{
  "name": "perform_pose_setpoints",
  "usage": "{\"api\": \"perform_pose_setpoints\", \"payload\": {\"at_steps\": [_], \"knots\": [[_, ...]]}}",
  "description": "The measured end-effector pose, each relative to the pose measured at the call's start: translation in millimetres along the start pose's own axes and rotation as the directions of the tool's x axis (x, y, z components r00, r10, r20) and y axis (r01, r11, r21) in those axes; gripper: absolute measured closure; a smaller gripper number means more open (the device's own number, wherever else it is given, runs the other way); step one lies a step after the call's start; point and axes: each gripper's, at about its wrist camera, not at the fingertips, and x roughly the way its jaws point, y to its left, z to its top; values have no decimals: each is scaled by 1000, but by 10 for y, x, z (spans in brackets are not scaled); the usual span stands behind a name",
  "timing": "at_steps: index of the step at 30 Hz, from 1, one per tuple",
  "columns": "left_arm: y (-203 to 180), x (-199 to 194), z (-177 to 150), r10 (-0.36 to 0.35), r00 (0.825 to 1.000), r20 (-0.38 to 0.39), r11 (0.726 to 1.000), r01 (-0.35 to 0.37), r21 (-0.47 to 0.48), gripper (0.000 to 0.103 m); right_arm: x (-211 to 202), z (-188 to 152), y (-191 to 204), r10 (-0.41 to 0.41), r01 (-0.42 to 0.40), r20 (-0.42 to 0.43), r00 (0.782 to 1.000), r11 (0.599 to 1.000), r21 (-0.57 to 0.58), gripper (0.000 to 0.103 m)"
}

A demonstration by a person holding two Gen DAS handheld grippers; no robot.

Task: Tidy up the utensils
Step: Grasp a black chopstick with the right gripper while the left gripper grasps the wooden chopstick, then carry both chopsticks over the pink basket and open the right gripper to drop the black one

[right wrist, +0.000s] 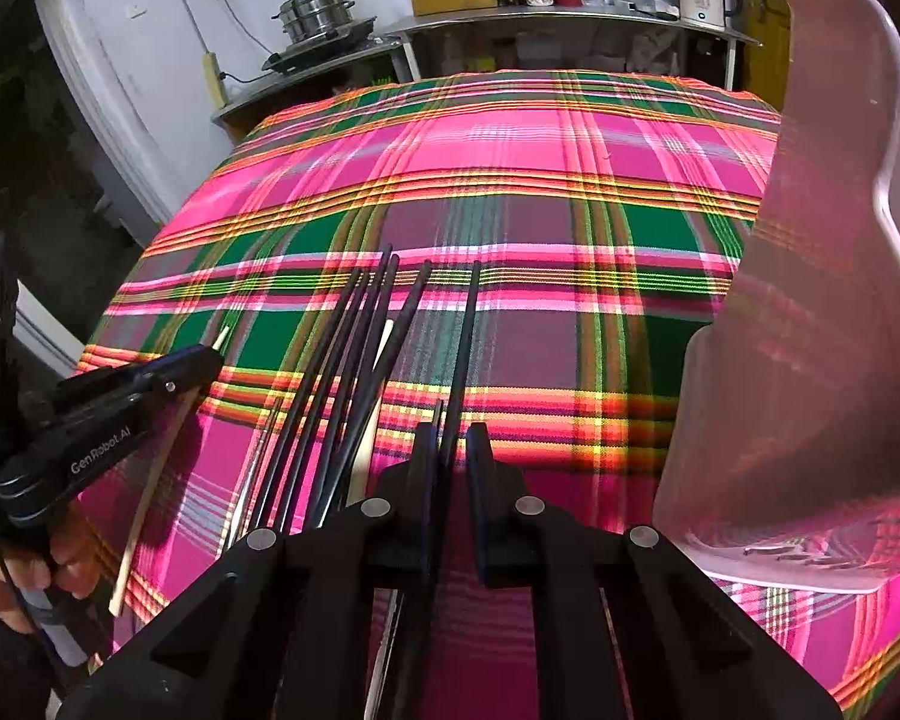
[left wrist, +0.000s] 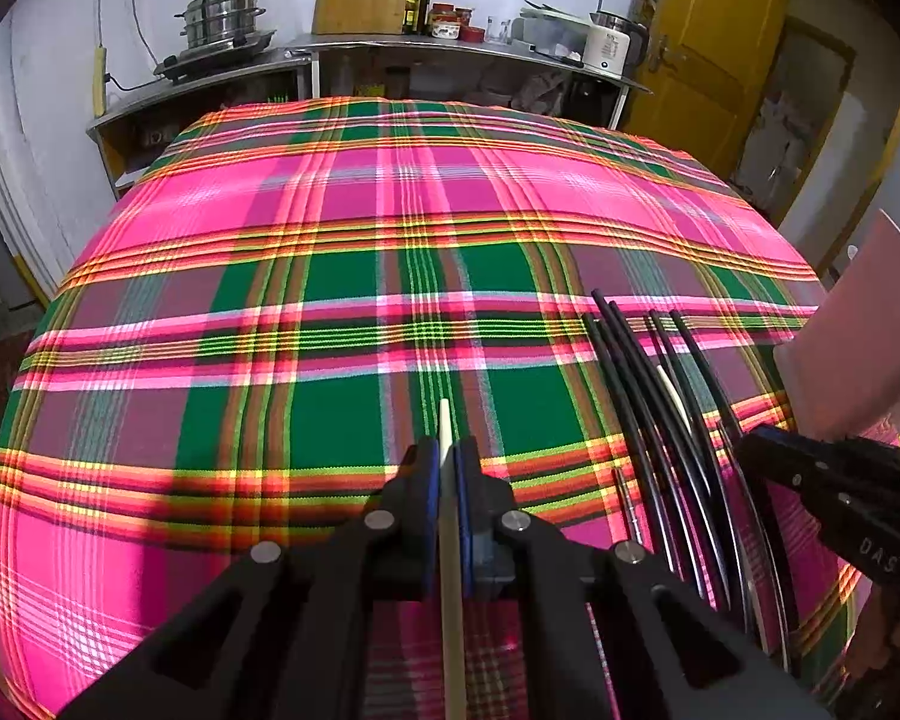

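Chopsticks (right wrist: 354, 372), black, bundled at lower centre on the plaid cloth (right wrist: 510, 180). Left gripper (left wrist: 448, 462) clamped on pale chopstick (left wrist: 450, 570). Right gripper (right wrist: 453, 450) narrowed around black chopstick (right wrist: 465, 348).

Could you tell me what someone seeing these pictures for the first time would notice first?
The loud pink and green plaid cloth fills the table. Right of centre lies a bundle of black chopsticks, beside a translucent pink holder at the right edge. Each claw pinches one stick: the left claw a pale chopstick, the right claw a black chopstick.
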Motion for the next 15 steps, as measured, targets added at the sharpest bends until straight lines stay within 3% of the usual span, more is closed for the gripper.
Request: {"api": "perform_pose_setpoints", "payload": {"at_steps": [9, 15], "knots": [[-38, 54, 80, -1, 1000, -13, 999, 2, 40, 97, 118, 125, 98, -72, 71, -20, 997, 996, -49, 95], [4, -62, 122, -56, 998, -8, 998, 56, 8, 97, -65, 126, 92, -27, 27, 14, 1000, 999, -33, 97]]}}
